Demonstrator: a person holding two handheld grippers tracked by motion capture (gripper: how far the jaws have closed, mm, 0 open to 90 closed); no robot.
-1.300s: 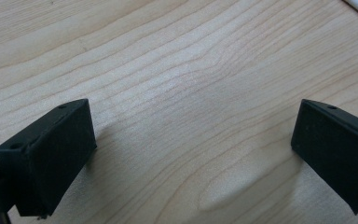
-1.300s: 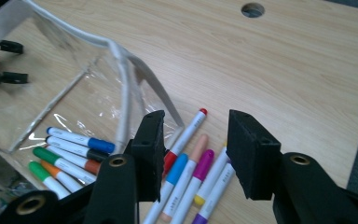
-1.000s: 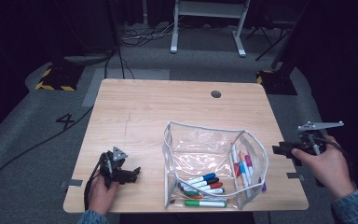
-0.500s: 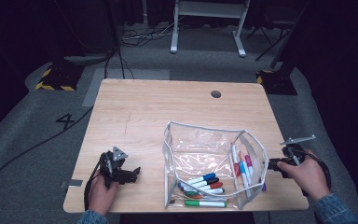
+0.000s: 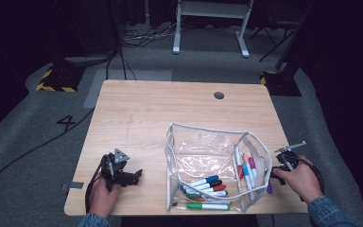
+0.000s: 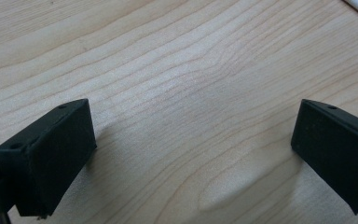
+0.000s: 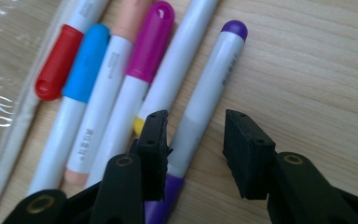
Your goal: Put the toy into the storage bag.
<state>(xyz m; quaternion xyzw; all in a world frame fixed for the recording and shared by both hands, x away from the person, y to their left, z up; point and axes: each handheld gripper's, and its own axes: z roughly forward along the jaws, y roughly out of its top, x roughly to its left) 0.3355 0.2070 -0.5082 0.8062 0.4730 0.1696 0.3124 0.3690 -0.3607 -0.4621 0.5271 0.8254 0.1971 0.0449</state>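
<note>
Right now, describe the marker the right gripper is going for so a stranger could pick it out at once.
Start at the clear plastic pouch on the wooden table, then go to its right end near the right gripper. A row of white-barrelled markers lies there. The purple marker is the outermost one, on bare wood between the open jaws, which have just been closing; its neighbours have magenta, blue and red caps.

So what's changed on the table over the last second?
The right tongs came down to the tabletop beside the clear pouch, and their jaws have just been closing around the purple marker, not yet pressing on it. The left tongs, pouch and other markers stayed put.
</note>
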